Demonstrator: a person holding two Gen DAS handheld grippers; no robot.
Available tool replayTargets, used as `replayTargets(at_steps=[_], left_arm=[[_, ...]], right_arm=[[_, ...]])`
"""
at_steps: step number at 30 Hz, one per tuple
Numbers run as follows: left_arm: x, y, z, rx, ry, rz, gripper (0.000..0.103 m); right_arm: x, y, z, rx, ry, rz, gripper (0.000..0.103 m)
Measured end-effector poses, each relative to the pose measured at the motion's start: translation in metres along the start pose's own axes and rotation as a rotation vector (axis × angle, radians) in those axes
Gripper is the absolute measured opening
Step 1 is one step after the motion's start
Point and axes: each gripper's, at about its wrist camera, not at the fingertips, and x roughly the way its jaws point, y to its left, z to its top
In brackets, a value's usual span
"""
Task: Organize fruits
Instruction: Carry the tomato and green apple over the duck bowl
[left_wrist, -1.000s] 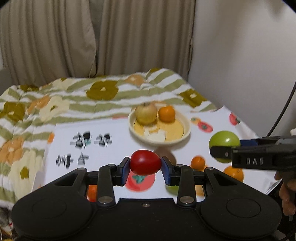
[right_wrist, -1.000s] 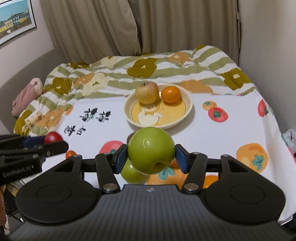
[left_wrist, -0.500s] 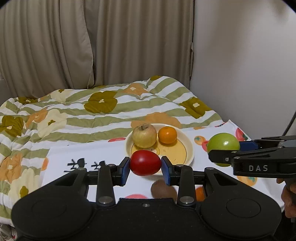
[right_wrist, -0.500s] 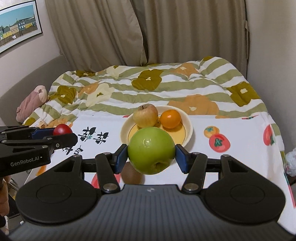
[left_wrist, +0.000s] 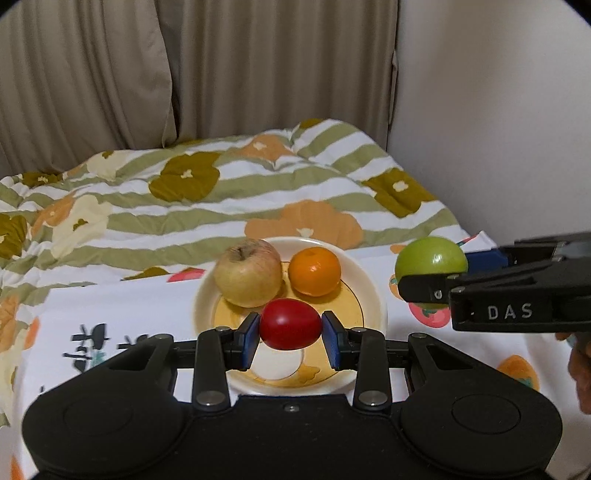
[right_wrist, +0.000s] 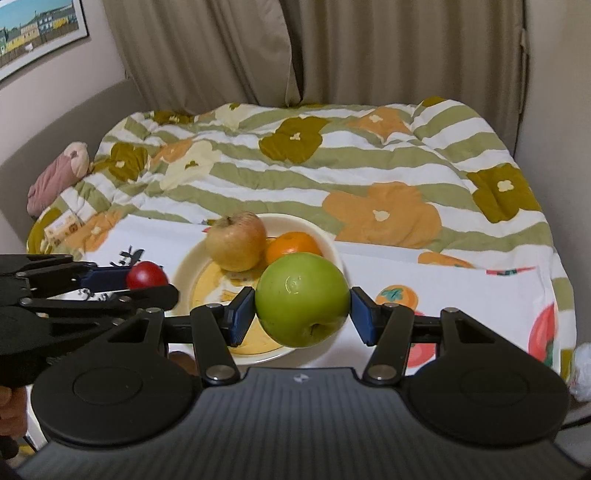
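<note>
Left gripper (left_wrist: 290, 334) clamps red tomato (left_wrist: 290, 329), right gripper (right_wrist: 303, 310) clamps green apple (right_wrist: 302, 299) — framed picture (right_wrist: 35, 31) only in right view

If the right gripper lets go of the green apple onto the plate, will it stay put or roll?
The green apple is round and glossy, so it will probably roll a little. The plate has a raised rim, which should likely stop it. The yellow apple and orange already there may get nudged.

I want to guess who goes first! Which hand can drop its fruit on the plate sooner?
Probably the left. Its gripper holds the red tomato right in front of the plate, while the right gripper holds the green apple off to the plate's side.
</note>
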Motion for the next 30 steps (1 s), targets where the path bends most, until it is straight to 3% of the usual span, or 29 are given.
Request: replayTargets(at_steps=[9, 19, 21, 23, 24, 30], left_arm=[[0.06, -0.014, -0.003, 0.029, 0.12, 0.016, 0.04], [0.081, -0.019, -0.005, 0.05, 0.189, 0.023, 0.04], [0.08, -0.019, -0.006, 0.048, 0.191, 0.017, 0.049], [0.074, -0.018, -0.006, 0.045, 0.174, 0.019, 0.087], [0.07, -0.017, -0.006, 0.041, 0.157, 0.023, 0.093], [0.052, -0.004, -0.006, -0.004, 0.148, 0.044, 0.096]], right_arm=[[0.037, -0.025, 0.007, -0.025, 0.05, 0.039, 0.07], [0.054, -0.028, 0.008, -0.03, 0.087, 0.08, 0.07], [0.055, -0.026, 0.009, -0.036, 0.086, 0.084, 0.07], [0.056, -0.024, 0.01, -0.047, 0.085, 0.091, 0.07], [0.056, -0.022, 0.011, -0.053, 0.085, 0.094, 0.07], [0.061, -0.015, 0.014, -0.083, 0.091, 0.109, 0.07]])
